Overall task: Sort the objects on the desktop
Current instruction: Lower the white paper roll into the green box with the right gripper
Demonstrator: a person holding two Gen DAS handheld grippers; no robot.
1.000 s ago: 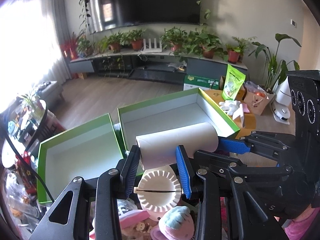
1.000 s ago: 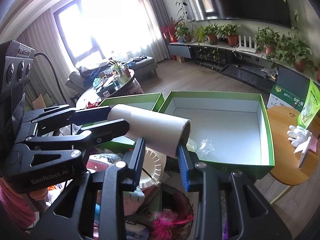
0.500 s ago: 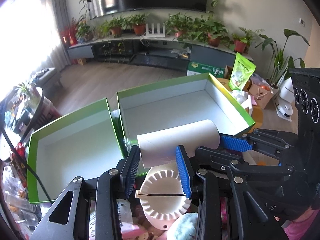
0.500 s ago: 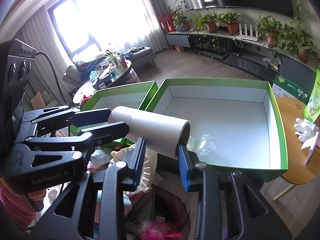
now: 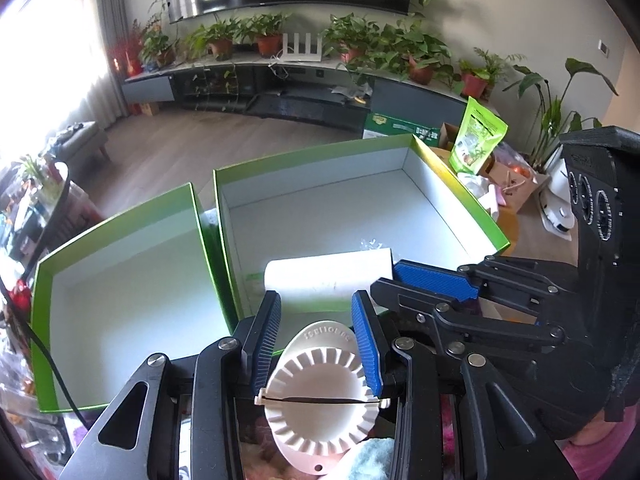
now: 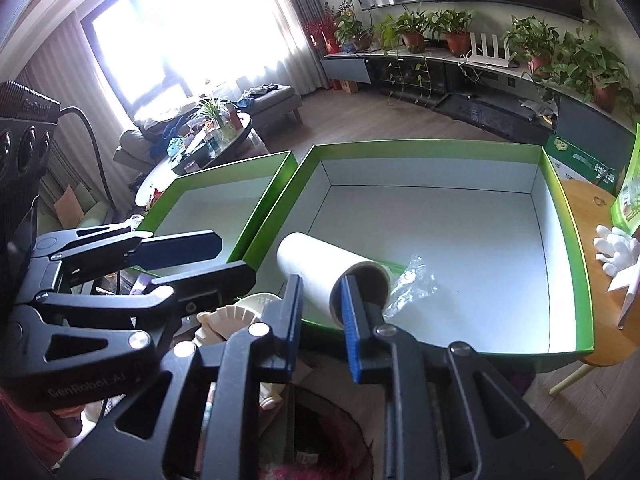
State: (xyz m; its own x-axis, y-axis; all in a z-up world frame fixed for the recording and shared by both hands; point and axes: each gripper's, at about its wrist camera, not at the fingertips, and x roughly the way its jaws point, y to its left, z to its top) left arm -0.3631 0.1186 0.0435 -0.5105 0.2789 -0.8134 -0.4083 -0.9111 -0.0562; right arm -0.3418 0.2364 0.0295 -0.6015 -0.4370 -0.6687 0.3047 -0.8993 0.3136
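Note:
A white paper roll (image 5: 328,280) (image 6: 320,264) lies inside the right green box (image 5: 460,196) (image 6: 560,208), near its front wall, beside a clear plastic scrap (image 6: 412,284). My left gripper (image 5: 316,320) is open just behind the roll, no longer touching it. My right gripper (image 6: 320,300) is open at the roll's open end; in the left wrist view its fingers (image 5: 432,280) stand to the right of the roll. A white dumpling press (image 5: 324,396) (image 6: 236,320) lies below the grippers.
A second green box (image 5: 120,240) (image 6: 224,184) stands to the left, with nothing in it. Toys and soft items (image 5: 368,460) lie under the grippers. A green pouch (image 5: 476,140) and a white glove (image 6: 616,248) sit on the wooden table (image 6: 592,212) at right.
Both grippers carried the roll forward and down into the right box, then opened and let it go. The roll now rests in the box.

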